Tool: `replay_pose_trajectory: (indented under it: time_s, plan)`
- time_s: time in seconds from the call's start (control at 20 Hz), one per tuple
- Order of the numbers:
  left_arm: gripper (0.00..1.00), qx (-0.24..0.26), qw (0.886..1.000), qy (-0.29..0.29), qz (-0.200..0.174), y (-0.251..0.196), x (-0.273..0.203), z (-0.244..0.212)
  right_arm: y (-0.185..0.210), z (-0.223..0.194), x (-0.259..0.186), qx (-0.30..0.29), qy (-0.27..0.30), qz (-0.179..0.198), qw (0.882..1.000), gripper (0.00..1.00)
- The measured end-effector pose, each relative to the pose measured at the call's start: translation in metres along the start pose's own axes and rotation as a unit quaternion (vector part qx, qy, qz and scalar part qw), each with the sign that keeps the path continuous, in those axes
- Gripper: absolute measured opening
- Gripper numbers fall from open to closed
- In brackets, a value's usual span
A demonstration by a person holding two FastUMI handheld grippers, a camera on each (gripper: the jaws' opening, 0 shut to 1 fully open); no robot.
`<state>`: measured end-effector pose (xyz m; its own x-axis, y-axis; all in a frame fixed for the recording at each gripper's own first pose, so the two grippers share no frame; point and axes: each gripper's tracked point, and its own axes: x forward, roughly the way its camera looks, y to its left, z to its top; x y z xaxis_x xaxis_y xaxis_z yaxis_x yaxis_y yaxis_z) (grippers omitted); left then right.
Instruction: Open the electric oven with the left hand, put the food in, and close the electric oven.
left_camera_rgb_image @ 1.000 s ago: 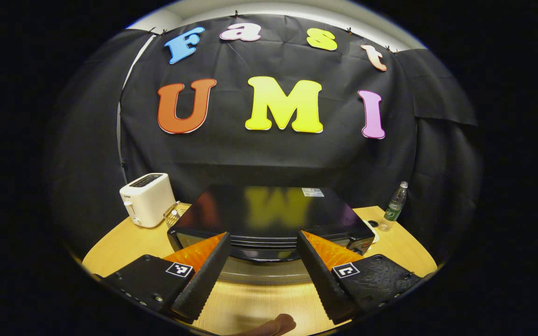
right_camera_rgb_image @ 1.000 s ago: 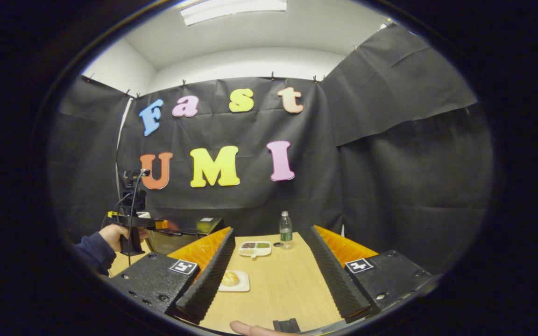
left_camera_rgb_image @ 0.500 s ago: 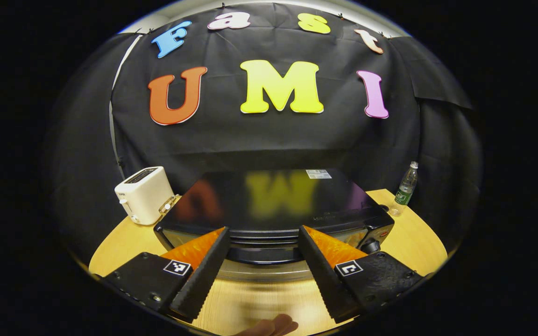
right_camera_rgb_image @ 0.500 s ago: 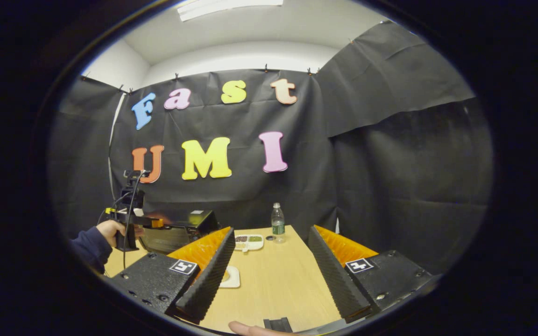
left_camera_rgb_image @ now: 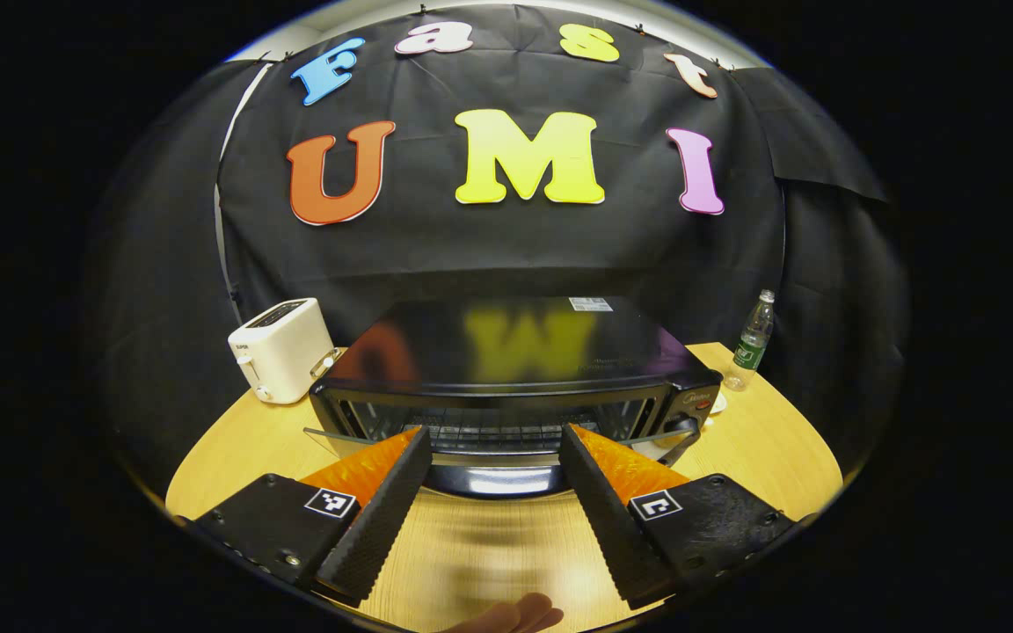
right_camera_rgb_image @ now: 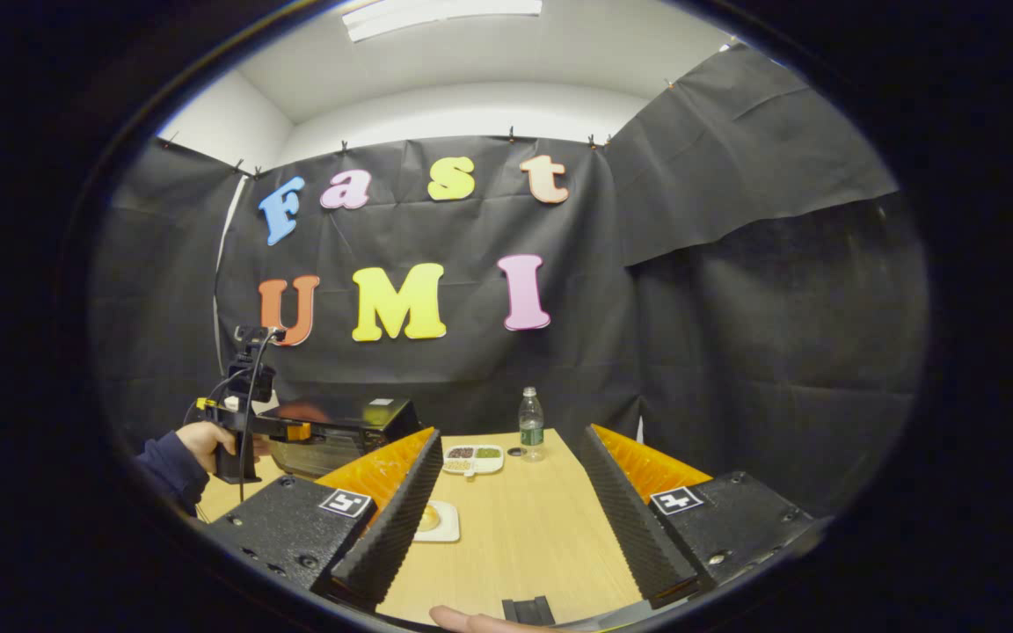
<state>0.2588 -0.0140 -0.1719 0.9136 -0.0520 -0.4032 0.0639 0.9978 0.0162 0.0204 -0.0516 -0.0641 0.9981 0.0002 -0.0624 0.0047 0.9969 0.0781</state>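
Note:
The black electric oven (left_camera_rgb_image: 515,352) stands in the middle of the left gripper view. Its glass door (left_camera_rgb_image: 344,432) leans out at the top, and a wire rack (left_camera_rgb_image: 489,432) shows behind it. The door handle (left_camera_rgb_image: 493,479) lies between the fingers of my left gripper (left_camera_rgb_image: 493,432), which is open and astride it. In the right gripper view my right gripper (right_camera_rgb_image: 511,432) is open above the table. A bread roll (right_camera_rgb_image: 427,517) on a small white plate (right_camera_rgb_image: 447,526) is half hidden by the left finger. Farther left, a hand (right_camera_rgb_image: 199,440) holds the left gripper (right_camera_rgb_image: 295,431) at the oven (right_camera_rgb_image: 348,422).
A white toaster (left_camera_rgb_image: 282,349) stands left of the oven and a water bottle (left_camera_rgb_image: 753,338) to its right. A divided white tray (right_camera_rgb_image: 471,457) with food bits and the bottle (right_camera_rgb_image: 530,424) sit at the far edge of the wooden table (right_camera_rgb_image: 524,527).
The oven door, shut before, has tilted out at the top, showing the rack inside. My left gripper has drawn back with the handle between its fingers. The right gripper has barely moved.

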Motion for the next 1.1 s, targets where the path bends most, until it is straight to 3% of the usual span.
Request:
replay_pose_trajectory:
  time_s: [0.8, 1.1]
  plan:
    - [0.97, -0.014, 0.998, -0.054, -0.001, -0.002, -0.052, -0.087, 0.028, -0.017, 0.008, -0.015, 0.017, 0.009, 1.0, 0.97]
    - [0.97, -0.014, 0.999, -0.038, -0.002, -0.004, -0.058, -0.126, 0.03, -0.028, 0.017, -0.02, 0.029, 0.006, 0.999, 0.97]
